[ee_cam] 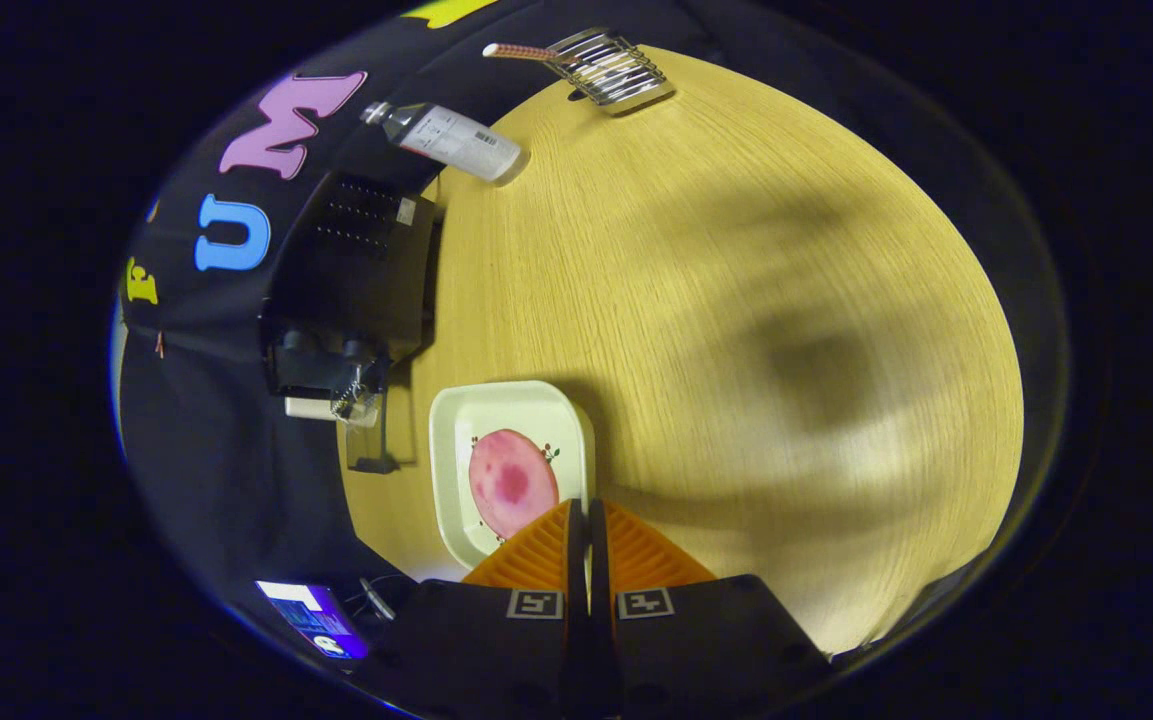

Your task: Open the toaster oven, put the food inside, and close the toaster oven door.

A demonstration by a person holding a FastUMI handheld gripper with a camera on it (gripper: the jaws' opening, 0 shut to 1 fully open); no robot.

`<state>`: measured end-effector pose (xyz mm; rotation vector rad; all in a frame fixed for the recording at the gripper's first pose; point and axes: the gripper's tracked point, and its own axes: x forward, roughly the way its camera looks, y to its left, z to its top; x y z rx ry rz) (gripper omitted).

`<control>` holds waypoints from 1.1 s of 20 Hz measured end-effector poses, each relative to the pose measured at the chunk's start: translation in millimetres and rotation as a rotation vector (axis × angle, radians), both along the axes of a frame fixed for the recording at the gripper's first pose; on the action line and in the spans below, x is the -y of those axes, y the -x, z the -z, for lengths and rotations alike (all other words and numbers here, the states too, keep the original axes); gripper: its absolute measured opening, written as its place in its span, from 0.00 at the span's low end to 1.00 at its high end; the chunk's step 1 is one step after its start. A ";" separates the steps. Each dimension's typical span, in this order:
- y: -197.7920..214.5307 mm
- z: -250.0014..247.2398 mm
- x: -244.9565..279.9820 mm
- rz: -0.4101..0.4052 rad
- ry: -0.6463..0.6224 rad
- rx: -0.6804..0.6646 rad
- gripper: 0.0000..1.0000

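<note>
With its two orange fingers (536, 555) pressed together at the bottom centre of the frame, the gripper (584, 520) is fully closed and grips nothing. The fingertips lie over the near edge of a white square plate (456, 420), which sits on the wooden table (736, 300) just left of centre in the lower half of the frame. On the plate rests a round pink slice of food (511, 480) with a darker red patch at its middle; the left fingertip sits just beside its lower right edge, though contact cannot be confirmed.

Toward the centre left stands the black toaster oven (356, 280), at the table's edge against the booth wall. Its door position cannot be determined from this angle.

In the upper centre, a capped bottle (451, 140) with a white label stands near the table's far edge. To its right, at the top of the frame, rests a metal wire rack (611, 68) with a striped handle.

A lit screen (316, 620) appears at the lower left.
</note>
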<state>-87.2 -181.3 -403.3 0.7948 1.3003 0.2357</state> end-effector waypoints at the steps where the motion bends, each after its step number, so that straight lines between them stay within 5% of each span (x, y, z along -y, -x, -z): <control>1: 2.4 -6.2 -2.8 0.022 -0.022 0.009 0.05; 11: 35.0 -60.6 -57.3 0.220 -0.067 0.054 0.05; 22: 34.6 -120.1 -217.1 0.373 -0.156 0.063 0.05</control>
